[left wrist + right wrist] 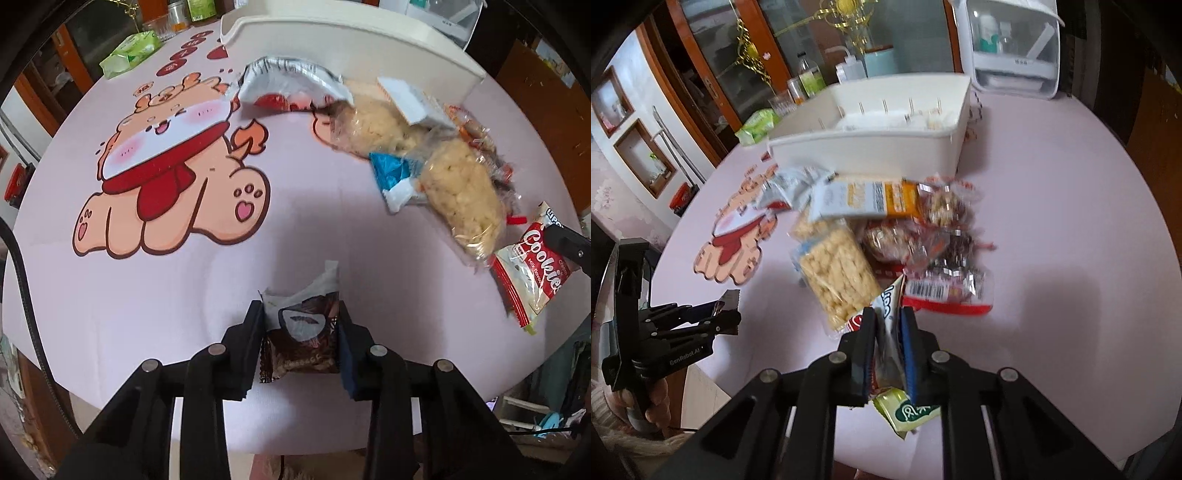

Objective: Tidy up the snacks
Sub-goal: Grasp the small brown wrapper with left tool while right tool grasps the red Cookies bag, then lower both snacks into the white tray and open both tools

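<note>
Both grippers grip: the left gripper pinches a brown packet, the right gripper a cookie pack. Carry each high over the pile to the bin — clear its near wall, release inside. Left of the pile the table lies open.

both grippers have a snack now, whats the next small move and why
Probably carry both packets over to the white bin and let go above it. The left gripper is shut on a brown chocolate packet, the right gripper on the red cookies packet, and the bin sits open just beyond the snack pile.
</note>
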Tool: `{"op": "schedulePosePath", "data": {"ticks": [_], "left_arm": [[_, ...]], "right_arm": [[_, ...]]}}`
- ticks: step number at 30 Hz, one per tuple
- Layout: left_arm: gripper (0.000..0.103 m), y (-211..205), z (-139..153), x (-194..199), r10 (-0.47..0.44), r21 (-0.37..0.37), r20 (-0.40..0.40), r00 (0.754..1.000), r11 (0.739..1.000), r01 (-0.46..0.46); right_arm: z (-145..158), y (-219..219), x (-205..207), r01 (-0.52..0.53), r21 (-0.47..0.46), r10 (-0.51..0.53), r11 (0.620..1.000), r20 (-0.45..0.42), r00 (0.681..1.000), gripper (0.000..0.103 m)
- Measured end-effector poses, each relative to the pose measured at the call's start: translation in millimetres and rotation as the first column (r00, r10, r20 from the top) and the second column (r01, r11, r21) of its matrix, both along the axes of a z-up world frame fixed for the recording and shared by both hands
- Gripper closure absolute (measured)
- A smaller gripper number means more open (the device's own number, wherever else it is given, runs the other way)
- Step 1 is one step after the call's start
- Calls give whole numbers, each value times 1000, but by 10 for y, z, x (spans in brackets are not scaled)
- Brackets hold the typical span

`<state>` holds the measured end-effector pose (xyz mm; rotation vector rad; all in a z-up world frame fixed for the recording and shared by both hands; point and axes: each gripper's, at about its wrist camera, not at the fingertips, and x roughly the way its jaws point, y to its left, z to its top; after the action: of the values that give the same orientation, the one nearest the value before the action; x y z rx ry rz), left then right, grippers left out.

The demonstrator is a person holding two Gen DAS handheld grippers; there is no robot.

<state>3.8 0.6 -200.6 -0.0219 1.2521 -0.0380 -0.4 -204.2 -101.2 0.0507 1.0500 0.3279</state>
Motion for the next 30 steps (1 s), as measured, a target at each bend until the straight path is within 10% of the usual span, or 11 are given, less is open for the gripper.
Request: {"op": "schedulePosePath", "data": {"ticks": [16,30], "left_arm": [[70,251,1452,271,-36,-50,301,953,997,53],[70,8,2513,1762,-175,81,466,867,985,155]], "right_arm": [[1222,302,548,-52,-15,54,999,279,959,90],[1773,597,1798,97,-21,-81,995,397,914,89]]}}
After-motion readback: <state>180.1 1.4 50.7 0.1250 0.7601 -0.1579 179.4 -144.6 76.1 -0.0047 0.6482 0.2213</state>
